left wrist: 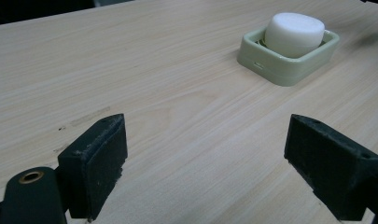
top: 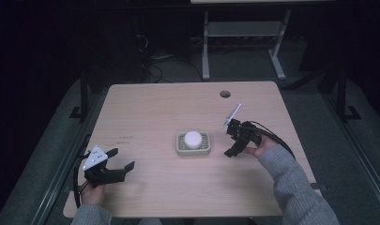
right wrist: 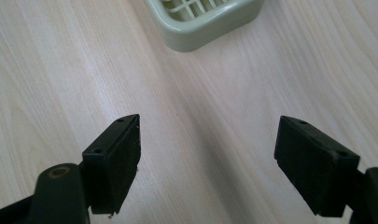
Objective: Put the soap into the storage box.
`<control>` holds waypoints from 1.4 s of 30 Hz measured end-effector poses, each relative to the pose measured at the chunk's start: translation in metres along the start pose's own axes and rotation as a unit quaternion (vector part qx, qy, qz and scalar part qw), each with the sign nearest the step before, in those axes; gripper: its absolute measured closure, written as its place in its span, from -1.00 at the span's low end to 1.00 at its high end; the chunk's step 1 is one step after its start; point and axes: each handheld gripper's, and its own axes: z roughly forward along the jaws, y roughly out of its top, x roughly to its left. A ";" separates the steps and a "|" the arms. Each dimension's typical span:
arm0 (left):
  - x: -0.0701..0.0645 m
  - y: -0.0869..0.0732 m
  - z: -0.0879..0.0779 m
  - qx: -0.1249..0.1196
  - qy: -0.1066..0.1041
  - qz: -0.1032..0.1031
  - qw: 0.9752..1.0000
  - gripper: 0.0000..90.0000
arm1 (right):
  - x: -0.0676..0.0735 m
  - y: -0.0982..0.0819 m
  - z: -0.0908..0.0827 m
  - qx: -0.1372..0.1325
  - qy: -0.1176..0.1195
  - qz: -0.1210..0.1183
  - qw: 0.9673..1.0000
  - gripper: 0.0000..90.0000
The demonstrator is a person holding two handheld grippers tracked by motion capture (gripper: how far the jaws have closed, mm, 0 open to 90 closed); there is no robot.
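Left gripper (top: 116,160): lower left of the high view, near the bench's front edge; jaws spread wide and holding nothing; its own view looks along the wood toward the dish at upper right, so it seems parked in waiting, aimed but well apart from the work
Right gripper (top: 231,142): right of centre in the high view, tilted down toward the bench; jaws spread, nothing between them; a grey sleeve (top: 295,187) comes in from the lower right; in its own view the dish's corner sits at the top of the frame, so it is near the dish, probably lined up to reach in
Soap dish (top: 193,144): pale green, square, slatted inside; centre of the high view, flat on the bench, just beside the right gripper
White puck (top: 193,138): round, pale, soap-like; sits upright inside the dish, touched by neither gripper; likely the thing to be lifted out
Bench (top: 155,108): light wood, bare around the dish; a round cable hole (top: 225,94) near the far edge
Beyond: dark floor, a pale table frame (top: 244,37) at top centre
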 end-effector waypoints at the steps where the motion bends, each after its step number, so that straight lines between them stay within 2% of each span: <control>1: 0.000 0.000 0.000 0.000 0.000 0.000 1.000 -0.71 | 0.000 -0.002 0.000 -0.001 0.001 0.002 1.000 -0.51; 8: 0.000 0.000 0.000 0.001 0.000 0.001 1.000 -0.72 | 0.001 -0.012 0.001 0.007 -0.001 0.006 1.000 -0.51; 12: -0.001 0.000 0.000 0.005 0.001 0.002 1.000 -0.71 | 0.001 -0.018 -0.002 -0.005 0.000 0.010 1.000 -0.51; 27: -0.003 0.000 0.001 0.007 0.000 0.008 1.000 -0.71 | 0.007 -0.047 -0.004 -0.007 -0.001 0.028 1.000 -0.51; 42: -0.004 0.001 0.003 0.014 -0.001 0.012 1.000 -0.72 | 0.010 -0.077 -0.005 -0.021 -0.002 0.055 0.998 -0.51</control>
